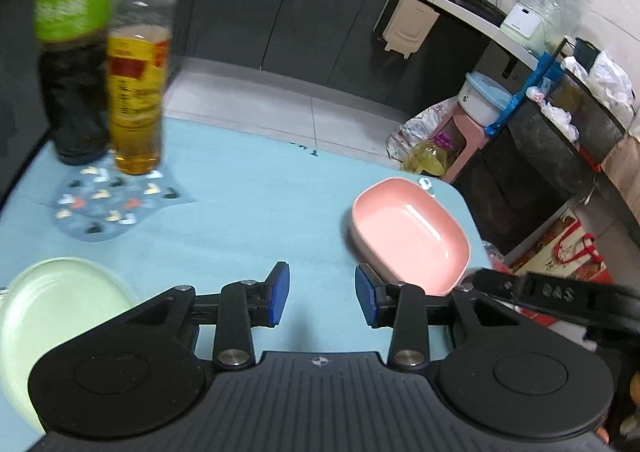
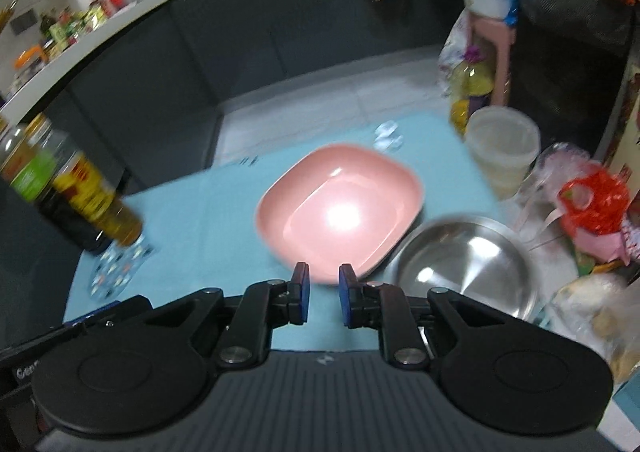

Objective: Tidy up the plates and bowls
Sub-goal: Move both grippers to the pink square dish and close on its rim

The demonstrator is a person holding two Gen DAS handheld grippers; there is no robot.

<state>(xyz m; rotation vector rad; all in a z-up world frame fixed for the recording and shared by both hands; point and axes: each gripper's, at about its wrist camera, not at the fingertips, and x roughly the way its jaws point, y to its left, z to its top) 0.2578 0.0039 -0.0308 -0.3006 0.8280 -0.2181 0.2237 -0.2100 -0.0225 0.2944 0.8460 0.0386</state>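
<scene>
A pink square bowl [image 1: 412, 234] rests on the light blue table [image 1: 248, 212], ahead and right of my left gripper [image 1: 322, 298], which is open with nothing between its blue pads. A pale green plate [image 1: 52, 308] lies at the lower left of that view. In the right wrist view the same pink bowl [image 2: 340, 208] sits just beyond my right gripper [image 2: 323, 294], whose jaws stand a small gap apart over the cloth, empty. A steel bowl [image 2: 460, 264] lies right of the pink one, touching or nearly touching it.
Two bottles [image 1: 104, 52] stand on a patterned coaster [image 1: 108, 200] at the table's far left. A translucent lidded tub [image 2: 502, 146] and bags [image 2: 592, 208] crowd the right edge. Beyond the table's far edge lie floor tiles and dark cabinets [image 1: 300, 12].
</scene>
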